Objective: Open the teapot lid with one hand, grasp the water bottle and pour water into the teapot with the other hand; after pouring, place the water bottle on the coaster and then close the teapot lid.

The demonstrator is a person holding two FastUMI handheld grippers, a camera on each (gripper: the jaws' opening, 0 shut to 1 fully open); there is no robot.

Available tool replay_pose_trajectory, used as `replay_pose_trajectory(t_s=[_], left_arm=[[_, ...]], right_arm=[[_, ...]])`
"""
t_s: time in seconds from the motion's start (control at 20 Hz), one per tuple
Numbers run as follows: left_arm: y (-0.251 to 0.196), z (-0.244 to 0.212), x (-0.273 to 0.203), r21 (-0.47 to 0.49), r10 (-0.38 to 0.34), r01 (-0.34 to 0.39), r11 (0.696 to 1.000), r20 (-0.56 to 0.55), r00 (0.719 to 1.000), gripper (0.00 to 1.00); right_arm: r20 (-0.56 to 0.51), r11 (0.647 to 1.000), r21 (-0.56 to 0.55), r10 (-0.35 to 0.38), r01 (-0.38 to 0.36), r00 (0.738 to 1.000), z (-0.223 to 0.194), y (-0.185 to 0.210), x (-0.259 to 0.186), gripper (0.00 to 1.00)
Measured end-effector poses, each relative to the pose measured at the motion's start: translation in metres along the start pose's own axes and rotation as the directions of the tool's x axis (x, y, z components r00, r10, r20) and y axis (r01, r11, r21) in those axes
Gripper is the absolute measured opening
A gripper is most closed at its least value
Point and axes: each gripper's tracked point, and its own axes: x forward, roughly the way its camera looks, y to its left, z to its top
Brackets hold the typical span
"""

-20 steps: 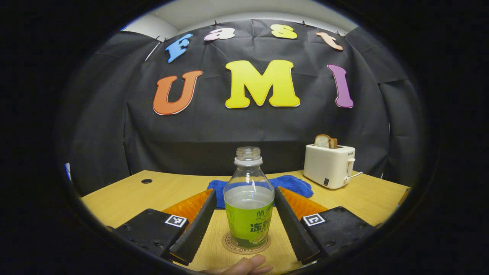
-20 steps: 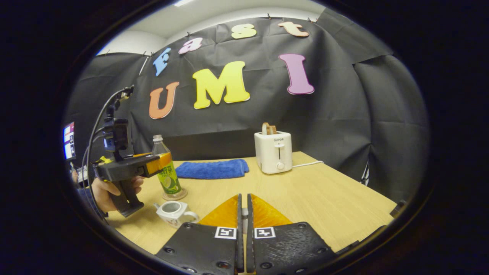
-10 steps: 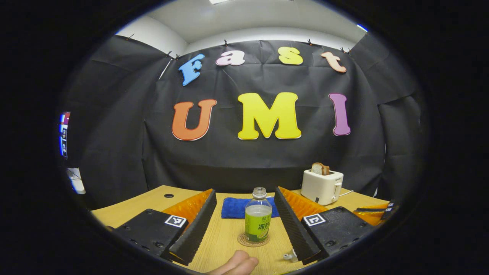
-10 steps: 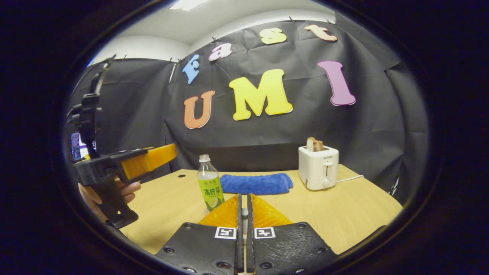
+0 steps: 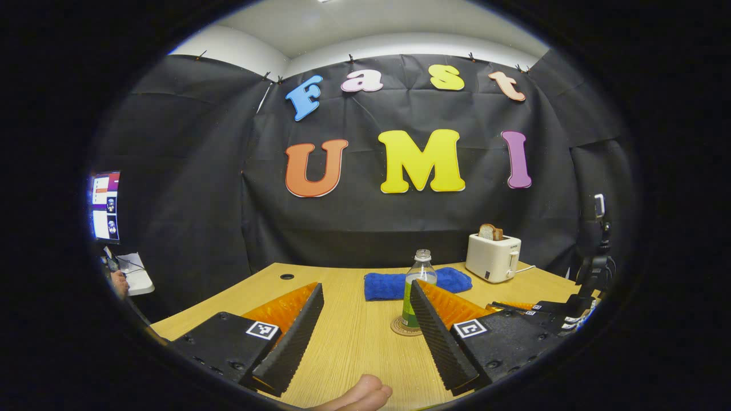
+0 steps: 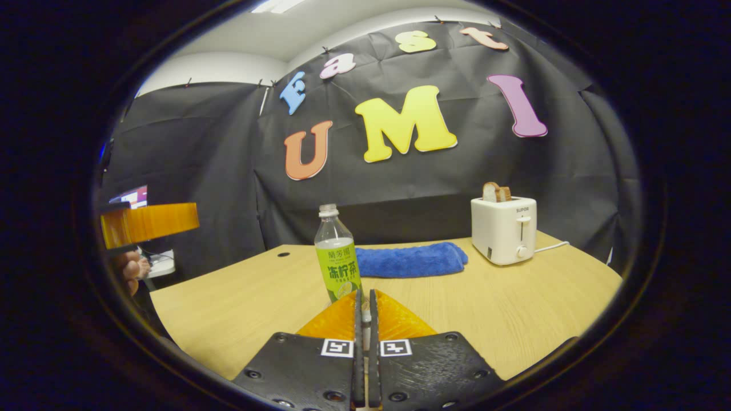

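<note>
At the bottom of the left gripper view, the left gripper [image 5: 365,337] stands with its fingers spread wide and nothing between them; a fingertip of the holding hand [image 5: 357,397] shows at the lower edge. Being empty and well back from the bottle, it reads as finished with its part of the job.

At the bottom centre of the right gripper view, the right gripper [image 6: 363,348] has its fingers drawn together to a thin slit, with a small pale thing barely visible in the gap. It may be the teapot lid, but I cannot tell, nor whether the fingers press on it. If so, that would explain the tight hold, since closing the teapot is the step left.

Farther off, just right of centre, the water bottle [image 5: 418,285] stands upright on the round coaster [image 5: 400,328] on the wooden table [image 5: 342,342], where the task wants it. It is clear plastic, uncapped, with a green label around its lower body and a narrow neck.

Behind it lie a blue cloth [image 6: 408,260] and a white toaster [image 6: 503,229].
</note>
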Motion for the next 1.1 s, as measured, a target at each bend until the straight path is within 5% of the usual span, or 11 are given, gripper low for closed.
replay_pose_trajectory(t_s=[0.3,0.6,0.65,0.7,0.9,0.95,1.1], left_arm=[[0.010,-0.012,0.007,0.009,0.017,-0.017,1.000,-0.030,0.999,0.95],[0.005,-0.014,0.007,0.018,0.003,-0.003,1.000,-0.038,0.999,0.95],[0.004,-0.012,0.007,0.019,0.001,0.000,1.000,-0.038,0.999,0.95],[0.003,-0.011,0.006,0.017,-0.001,0.001,1.000,-0.035,0.999,0.95],[-0.010,-0.008,0.002,-0.018,-0.029,0.028,0.999,-0.039,0.999,0.95],[-0.012,-0.007,0.000,-0.009,-0.027,0.027,1.000,-0.036,0.999,0.95],[-0.017,-0.008,-0.007,0.024,-0.021,0.022,0.999,-0.046,0.999,0.95]], right_arm=[[-0.083,1.000,0.012,-0.019,0.020,0.996,-0.039,-0.004,0.018,0.02],[-0.063,0.999,-0.037,-0.020,0.018,0.998,-0.032,-0.002,0.016,0.05],[-0.061,0.999,-0.043,-0.015,0.013,0.998,-0.031,0.000,0.015,0.16],[-0.048,0.998,-0.056,-0.021,0.018,0.999,-0.026,0.001,0.011,0.37],[0.032,0.995,-0.094,-0.041,0.044,0.999,0.016,0.003,-0.011,0.77],[0.044,0.993,-0.099,-0.054,0.058,0.998,0.025,-0.001,-0.019,0.98],[0.072,0.993,-0.089,-0.074,0.080,0.995,0.054,-0.011,-0.044,0.93]])
